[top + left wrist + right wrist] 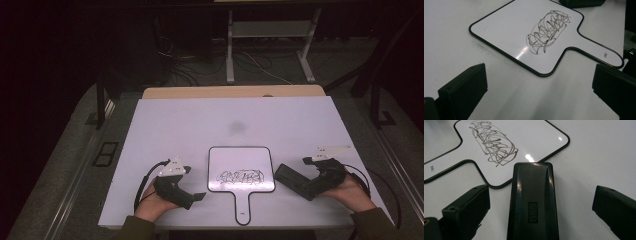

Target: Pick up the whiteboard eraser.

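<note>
A small white paddle-shaped board (241, 161) with a black rim lies on the table, its handle toward me and a black scribble (242, 177) on its face. Just right of it lies a black eraser (290, 178), its far end (533, 170) over the board's lower edge. My right gripper (306, 186) is open, its jaws spread wide on either side of the eraser (532, 202) without touching it. My left gripper (194, 194) is open and empty, left of the handle, facing the board (506, 27) and the scribble (547, 31).
The work surface is a large white sheet (200, 125) on a wooden table (200, 92). Its front edge runs just under my hands. Beyond the table are a metal stand (230, 50) and cables on a dark floor.
</note>
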A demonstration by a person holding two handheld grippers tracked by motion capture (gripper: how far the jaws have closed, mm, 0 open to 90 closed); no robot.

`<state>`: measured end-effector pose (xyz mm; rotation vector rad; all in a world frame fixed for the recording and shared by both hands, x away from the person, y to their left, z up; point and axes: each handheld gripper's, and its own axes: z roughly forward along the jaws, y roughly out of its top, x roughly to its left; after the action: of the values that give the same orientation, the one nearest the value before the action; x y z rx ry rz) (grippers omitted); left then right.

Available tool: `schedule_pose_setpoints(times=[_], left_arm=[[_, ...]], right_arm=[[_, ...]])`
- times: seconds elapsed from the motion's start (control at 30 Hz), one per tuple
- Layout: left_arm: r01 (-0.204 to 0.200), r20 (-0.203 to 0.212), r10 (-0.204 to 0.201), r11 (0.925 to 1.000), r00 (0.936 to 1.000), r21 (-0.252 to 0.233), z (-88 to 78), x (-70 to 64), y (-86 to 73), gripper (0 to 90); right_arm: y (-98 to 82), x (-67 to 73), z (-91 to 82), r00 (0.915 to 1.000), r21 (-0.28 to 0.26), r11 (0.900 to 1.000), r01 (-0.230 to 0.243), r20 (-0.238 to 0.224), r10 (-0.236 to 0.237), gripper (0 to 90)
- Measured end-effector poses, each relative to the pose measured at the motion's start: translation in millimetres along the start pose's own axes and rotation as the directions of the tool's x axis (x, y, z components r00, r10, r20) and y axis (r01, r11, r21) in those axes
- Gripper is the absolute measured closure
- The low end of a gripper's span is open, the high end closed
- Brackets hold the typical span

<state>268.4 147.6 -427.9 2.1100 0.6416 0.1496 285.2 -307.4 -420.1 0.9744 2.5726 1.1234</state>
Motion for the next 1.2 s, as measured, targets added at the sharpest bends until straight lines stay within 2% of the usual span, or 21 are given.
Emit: schedule_pose_setpoints(times=[0.37,0.4,0.53,0.63,0.9,0.97,1.2], left_arm=[[0.000,-0.004,0.000,1.0000,1.0000,0.004,-0.9,0.4,-0.3,0.0],[-0.001,-0.004,0.001,1.0000,1.0000,0.004,-1.0,0.3,-0.3,0.0],[-0.002,-0.003,0.002,1.0000,1.0000,0.005,-1.1,0.0,-0.2,0.0],[-0.003,-0.001,0.003,1.0000,1.0000,0.005,-0.8,-0.4,0.0,0.0],[-0.001,0.002,0.001,1.0000,1.0000,0.007,-0.4,-0.3,-0.3,0.0],[-0.002,0.001,0.002,1.0000,1.0000,0.008,-0.5,-0.5,-0.2,0.0],[-0.002,0.003,0.002,0.9999,1.0000,0.014,-0.3,-0.5,-0.3,0.0]], right_arm=[[-3.9,3.2,6.8,0.9999,0.042,0.999,0.004,0.012,-0.004,0.3],[-4.2,3.2,7.3,0.9999,0.051,0.999,0.006,0.008,-0.007,3.4],[-6.1,5.5,11.2,0.9997,0.080,0.997,0.020,0.009,-0.021,5.0],[-7.8,7.5,13.0,0.9993,0.108,0.993,0.036,-0.010,-0.035,14.0],[-8.6,8.2,16.2,0.9988,0.135,0.990,0.044,0.015,-0.047,15.1],[-9.3,9.4,17.6,0.9978,0.144,0.988,0.063,0.012,-0.066,20.0],[-9.2,9.3,17.9,0.9972,0.147,0.987,0.067,0.024,-0.072,24.4]])
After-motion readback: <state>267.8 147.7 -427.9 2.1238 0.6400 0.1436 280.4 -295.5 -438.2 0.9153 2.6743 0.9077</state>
